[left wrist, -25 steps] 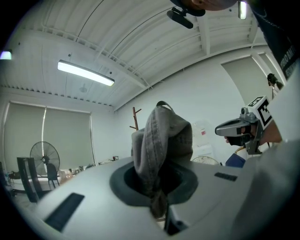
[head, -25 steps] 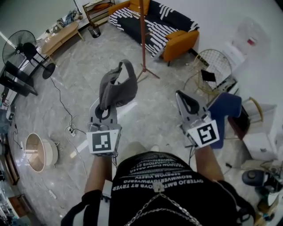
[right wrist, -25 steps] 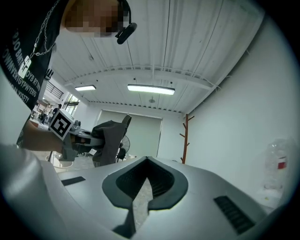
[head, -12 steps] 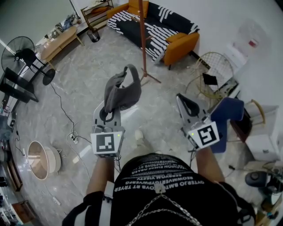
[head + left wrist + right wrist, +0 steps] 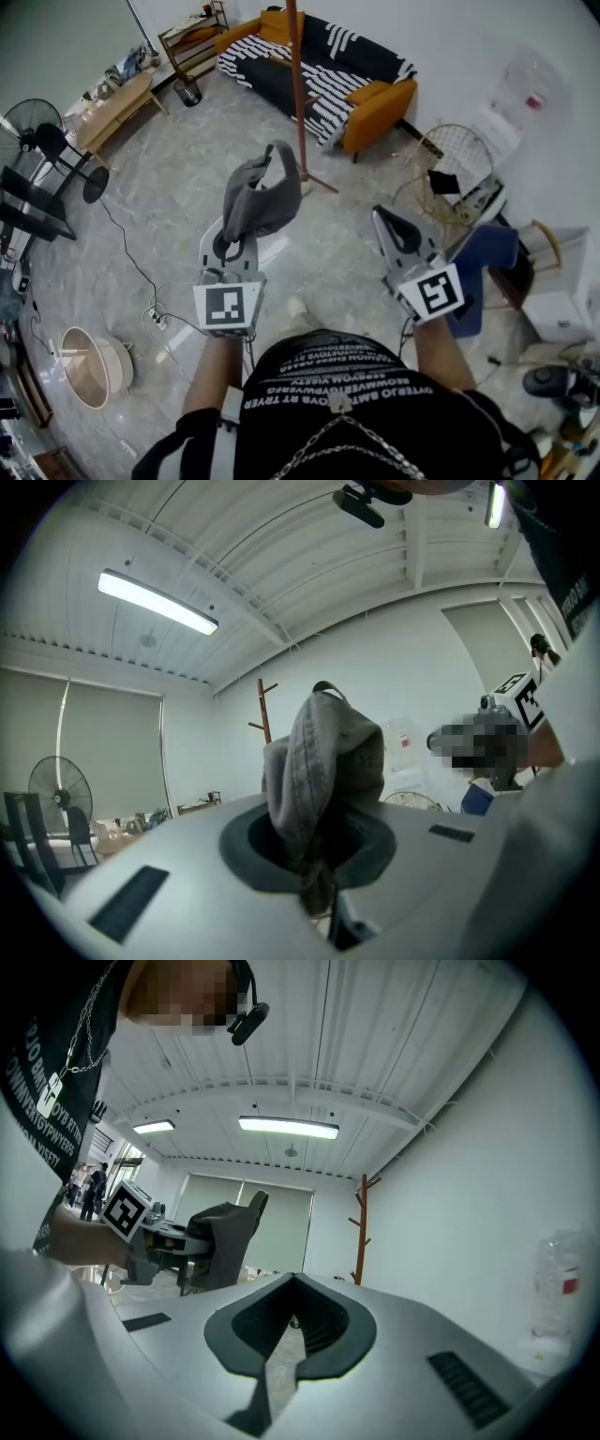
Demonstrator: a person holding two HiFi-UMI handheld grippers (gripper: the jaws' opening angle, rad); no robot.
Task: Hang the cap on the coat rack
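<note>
Here we go, closing in on the rack (image 5: 296,84): over the last second the person has walked forward, and the rack's pole and feet now sit nearer in the head view, with the fan sliding off to the rack's left. The cap (image 5: 261,192) has travelled along without shifting in its grip. It stands upright out of the left gripper (image 5: 232,240), whose jaws are clenched on the lower edge of the grey fabric, as the left gripper view shows plainly, with the crown bunched above them. The cap is short of the rack, not touching it, and a little to the rack's left. The right gripper (image 5: 389,225) rides alongside, on the rack's right and about as far from it; its jaws are drawn together with nothing between them. What does that mean? The carry looks well under way but the hanging has not begun: the pegs branch off high on the pole (image 5: 263,710), clear above the cap, so I'd expect more approach and then a lift. As for containers, there's a dark bin (image 5: 187,91) beyond the rack to its left, by the sofa (image 5: 375,98), but what is in it is too small to tell.
</note>
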